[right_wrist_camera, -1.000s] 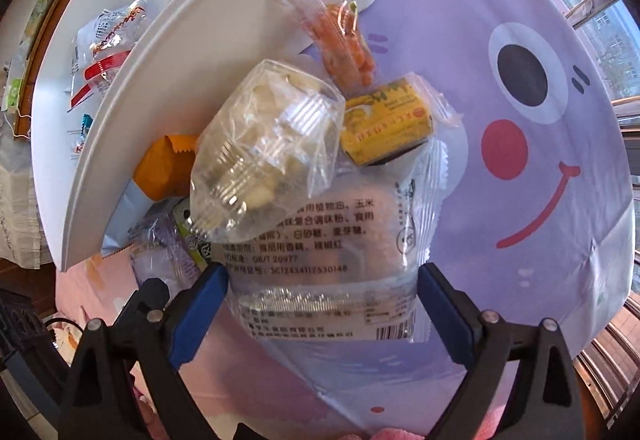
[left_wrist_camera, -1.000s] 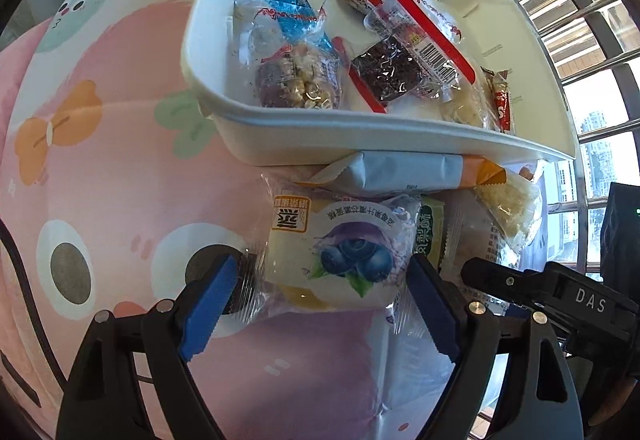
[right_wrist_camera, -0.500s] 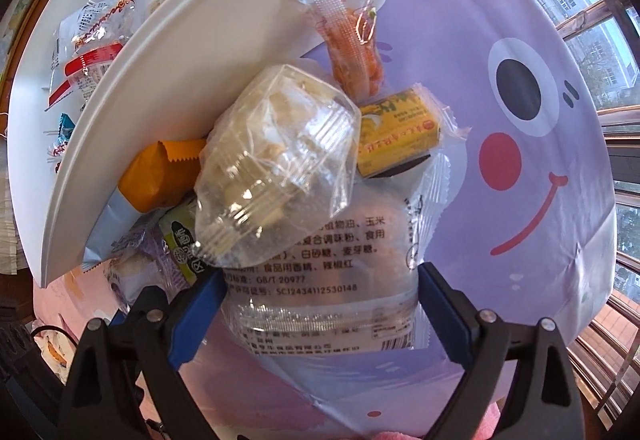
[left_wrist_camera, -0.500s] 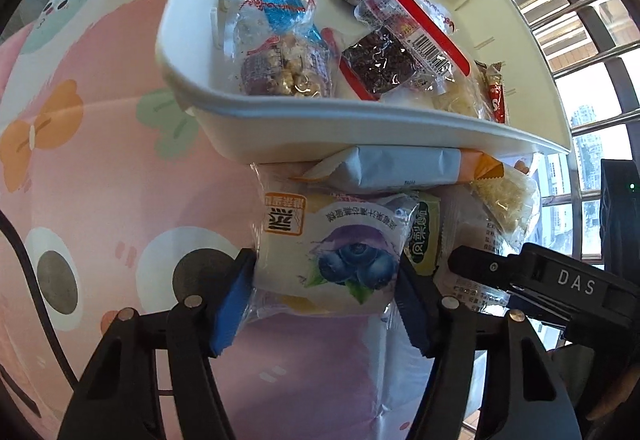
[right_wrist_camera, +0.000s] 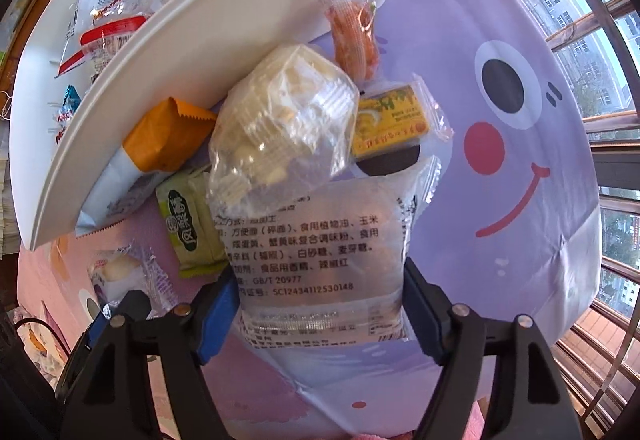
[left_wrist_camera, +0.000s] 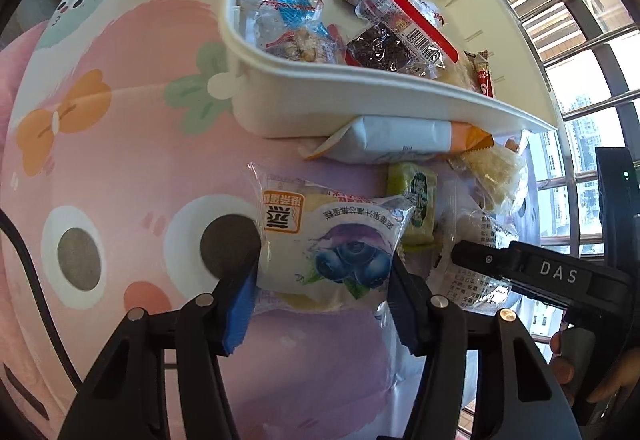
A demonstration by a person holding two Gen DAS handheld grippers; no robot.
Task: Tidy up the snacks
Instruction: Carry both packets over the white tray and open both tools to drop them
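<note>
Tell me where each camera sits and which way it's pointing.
Left wrist: on the left gripper, looking along its fingers at the blueberry-print snack packet between them, white plastic bin beyond; a hand shows bottom right.
Right wrist: on the right gripper, facing the clear printed snack bag between its fingers.
Shared: the bin and the green square snack packet.

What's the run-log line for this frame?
left gripper: shut on blueberry cake pack | right gripper: shut on clear noodle snack pack | bin: part-filled
</note>
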